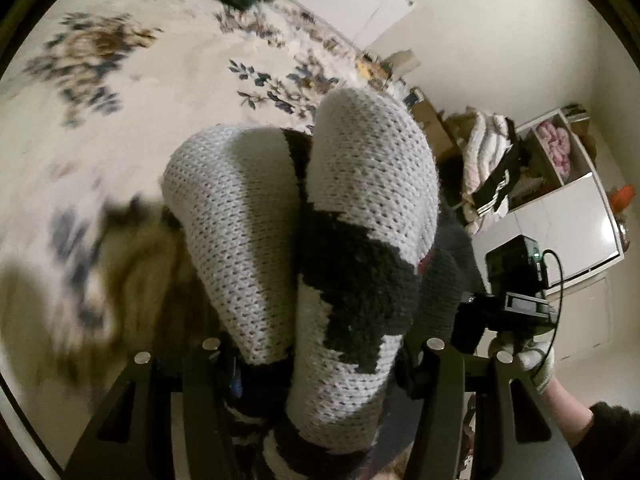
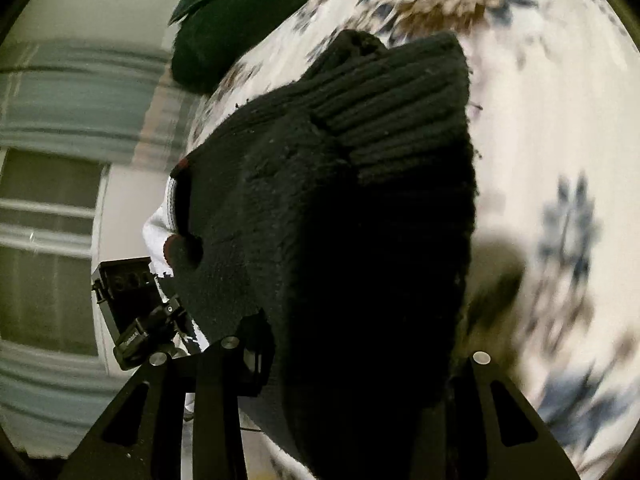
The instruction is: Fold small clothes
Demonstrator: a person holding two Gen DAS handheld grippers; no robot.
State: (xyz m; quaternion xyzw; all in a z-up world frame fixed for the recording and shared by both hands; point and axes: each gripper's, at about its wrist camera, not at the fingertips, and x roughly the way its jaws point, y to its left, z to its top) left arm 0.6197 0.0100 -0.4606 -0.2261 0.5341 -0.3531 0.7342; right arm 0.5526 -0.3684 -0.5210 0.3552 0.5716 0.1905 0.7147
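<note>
Fingers of the left gripper [image 1: 320, 364] were clamped on a knitted garment [image 1: 320, 216], grey-white with black patches, which bulged up from between them toward twelve o'clock and filled the middle of the left wrist view. Behind it lay a floral bedspread [image 1: 120, 80], blurred, from nine to twelve o'clock. At four o'clock, a gloved hand [image 1: 532, 360] held the right gripper, only its body and camera in view. A white shelf unit [image 1: 576, 184] stood at three o'clock, with a pile of clothes [image 1: 488, 152] beside it.

Right wrist view: fingers of the right gripper [image 2: 352, 360] were clenched on the garment's black part, whose ribbed cuff [image 2: 400, 112] pointed to one o'clock; the cloth hid the fingertips. A white edge of the knit showed at nine o'clock. The left gripper's body [image 2: 132, 304] appeared at eight o'clock. A dark green cushion [image 2: 240, 20] lay at eleven o'clock on the bedspread.
</note>
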